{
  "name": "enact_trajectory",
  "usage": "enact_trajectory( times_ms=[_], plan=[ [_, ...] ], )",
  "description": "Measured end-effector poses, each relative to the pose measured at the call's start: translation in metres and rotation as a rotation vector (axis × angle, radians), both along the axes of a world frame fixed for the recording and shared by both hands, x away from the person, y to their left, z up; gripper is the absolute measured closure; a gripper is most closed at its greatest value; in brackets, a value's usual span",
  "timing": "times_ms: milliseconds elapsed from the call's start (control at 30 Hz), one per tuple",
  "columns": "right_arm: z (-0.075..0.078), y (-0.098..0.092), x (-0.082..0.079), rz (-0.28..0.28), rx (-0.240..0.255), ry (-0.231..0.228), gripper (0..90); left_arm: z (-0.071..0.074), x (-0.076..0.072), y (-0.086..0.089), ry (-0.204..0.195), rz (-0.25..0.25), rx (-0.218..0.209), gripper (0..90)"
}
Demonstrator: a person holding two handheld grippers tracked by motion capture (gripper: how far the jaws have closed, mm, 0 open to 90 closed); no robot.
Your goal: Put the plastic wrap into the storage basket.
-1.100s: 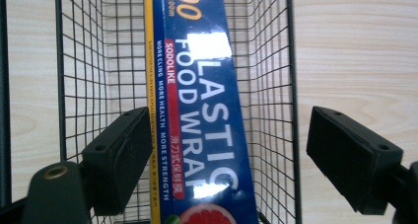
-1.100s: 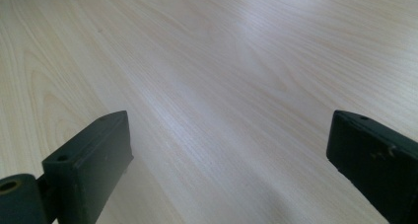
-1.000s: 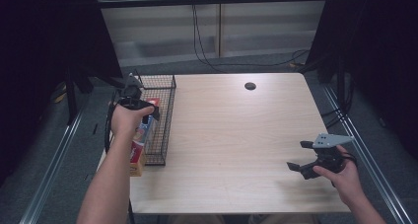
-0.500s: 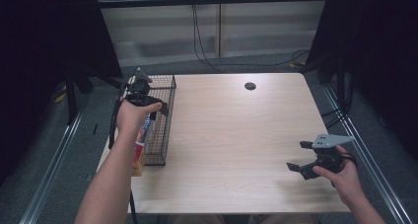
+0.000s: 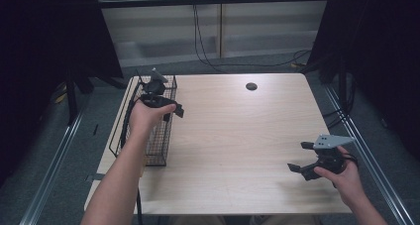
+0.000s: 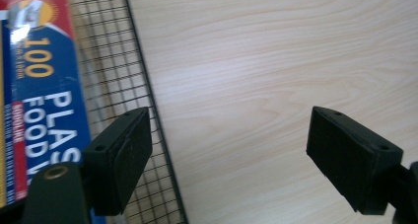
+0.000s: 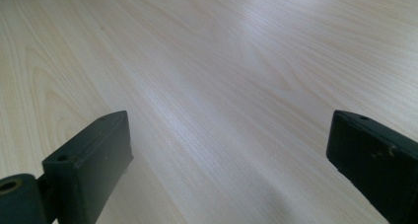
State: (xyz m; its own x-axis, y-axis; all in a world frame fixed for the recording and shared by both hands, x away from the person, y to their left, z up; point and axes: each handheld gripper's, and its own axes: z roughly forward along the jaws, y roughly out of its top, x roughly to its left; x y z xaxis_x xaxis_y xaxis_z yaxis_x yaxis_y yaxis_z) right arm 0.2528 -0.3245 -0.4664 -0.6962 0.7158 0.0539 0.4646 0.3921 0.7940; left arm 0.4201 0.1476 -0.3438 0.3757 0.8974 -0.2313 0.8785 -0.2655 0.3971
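The blue plastic food-wrap box (image 6: pixel 42 100) in the wire basket (image 5: pixel 157 140) looks light, stiff and slick, best pinched across its narrow sides; both the left hand-held gripper (image 5: pixel 171 110) and the right hand-held gripper (image 5: pixel 301 158) gape empty.

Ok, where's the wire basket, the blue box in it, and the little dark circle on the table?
wire basket (image 5: pixel 159 146), high view, near side wall.
blue box (image 6: pixel 44 100), left gripper view, printed top face.
dark circle (image 5: pixel 251 86), high view, its middle.
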Motion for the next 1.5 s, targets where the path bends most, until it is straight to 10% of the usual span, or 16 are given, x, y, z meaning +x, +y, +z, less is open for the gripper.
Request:
enact_trajectory(
  times_ms=[1500],
  plan=[
    [0.001, 0.000, -0.001, 0.003, -0.003, -0.002, 3.1, -0.037, -0.028, -0.060, -0.017, -0.203, -0.053, 16.4]
  ],
)
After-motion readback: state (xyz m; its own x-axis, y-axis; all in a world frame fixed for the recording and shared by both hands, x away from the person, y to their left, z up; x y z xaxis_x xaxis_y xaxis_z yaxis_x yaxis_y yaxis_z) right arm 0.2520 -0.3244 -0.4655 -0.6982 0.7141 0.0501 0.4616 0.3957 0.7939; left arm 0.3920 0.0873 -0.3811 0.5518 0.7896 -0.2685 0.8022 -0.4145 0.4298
